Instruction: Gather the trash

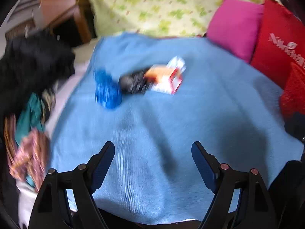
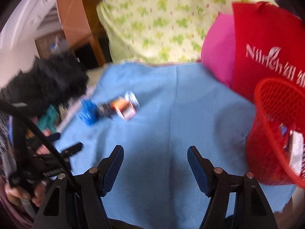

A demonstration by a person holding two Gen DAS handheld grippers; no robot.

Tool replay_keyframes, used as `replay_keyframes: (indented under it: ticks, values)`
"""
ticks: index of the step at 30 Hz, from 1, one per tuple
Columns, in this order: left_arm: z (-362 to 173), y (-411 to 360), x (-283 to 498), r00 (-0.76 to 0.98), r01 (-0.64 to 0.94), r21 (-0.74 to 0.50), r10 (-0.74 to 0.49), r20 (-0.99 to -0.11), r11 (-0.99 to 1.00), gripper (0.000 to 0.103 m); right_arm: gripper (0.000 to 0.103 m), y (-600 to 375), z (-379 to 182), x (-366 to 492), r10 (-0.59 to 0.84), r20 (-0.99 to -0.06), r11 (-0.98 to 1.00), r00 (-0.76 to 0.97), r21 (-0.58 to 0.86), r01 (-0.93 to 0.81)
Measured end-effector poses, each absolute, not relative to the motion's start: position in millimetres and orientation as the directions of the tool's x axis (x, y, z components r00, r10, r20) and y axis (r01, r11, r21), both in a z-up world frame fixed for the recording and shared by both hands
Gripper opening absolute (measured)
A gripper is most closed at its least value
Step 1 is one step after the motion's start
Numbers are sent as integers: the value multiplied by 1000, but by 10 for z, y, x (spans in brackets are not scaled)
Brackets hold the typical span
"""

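Trash spread in a short row on a light blue cloth point(image 1: 152, 133): crumpled blue wrapper point(image 1: 107, 90) at the left end, dark crumpled piece point(image 1: 133, 83) touching it in the middle, orange, white and red carton point(image 1: 167, 76) against that on the right. All three blurred by motion, details beyond colour unreadable. Same row far off to the left in the right wrist view: blue wrapper point(image 2: 87, 113), dark piece point(image 2: 104, 111), carton point(image 2: 125, 106).

Left tool point(image 1: 153, 150) low over the near part of the cloth, fingers spread wide, nothing between them, well short of the trash row. Right tool point(image 2: 155, 155) likewise wide open and holding nothing, above bare blue cloth point(image 2: 162, 124), with the trash well apart from it, up and to its left.

Red mesh basket point(image 2: 266, 162) standing on the cloth just right of the right tool, white and coloured scraps point(image 2: 295, 152) visible inside through the rim. Only an edge of that basket point(image 1: 293, 95) at the right border of the left wrist view.

Behind the cloth: pale bedding with green leaf print point(image 1: 162, 5), pink cushion point(image 1: 234, 26), red cushion with white lettering point(image 1: 280, 43). Same red cushion point(image 2: 266, 43) and pink cushion point(image 2: 215, 57) close behind the basket on the right wrist side. Left of the cloth: black fuzzy heap point(image 1: 32, 63) and a pile of mixed coloured fabric point(image 1: 30, 133). Wooden furniture point(image 1: 61, 5) at upper left.
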State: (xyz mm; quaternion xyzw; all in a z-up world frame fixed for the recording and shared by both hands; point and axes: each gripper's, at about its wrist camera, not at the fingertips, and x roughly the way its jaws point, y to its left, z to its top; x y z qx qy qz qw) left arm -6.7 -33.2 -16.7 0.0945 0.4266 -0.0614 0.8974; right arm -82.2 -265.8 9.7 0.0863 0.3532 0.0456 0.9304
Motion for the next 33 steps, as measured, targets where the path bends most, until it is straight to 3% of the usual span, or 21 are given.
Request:
replay_keyframes:
  ticks: [11,17,27,31,32,33]
  values:
    - [-844,-203,54,558,144,66,-26,-829,987,83,73,-2658,-797,-600,-56,-706,998,706,-33,45]
    - [-903,-192,24,570,132,49,-35,-821,990,85,73,-2770,-963,-563,-41,-712,998,701,-2,57]
    - [-540,-284,458,631,105,72,-11,-775,992,85,73,-2881,-846,-653,-25,-665,994,747,61,88]
    - [-736,-357,765,567,113,32,-38,-823,993,85,73,-2947,-842,-666,-17,-662,990,749,91,103]
    - [-834,-358,816,540,115,24,-42,-840,993,86,73,-2951,-847,-673,-16,-662,990,749,94,104]
    - [-892,-355,826,554,104,24,-38,-832,994,95,73,-2956,-856,-677,-16,-665,990,747,95,106]
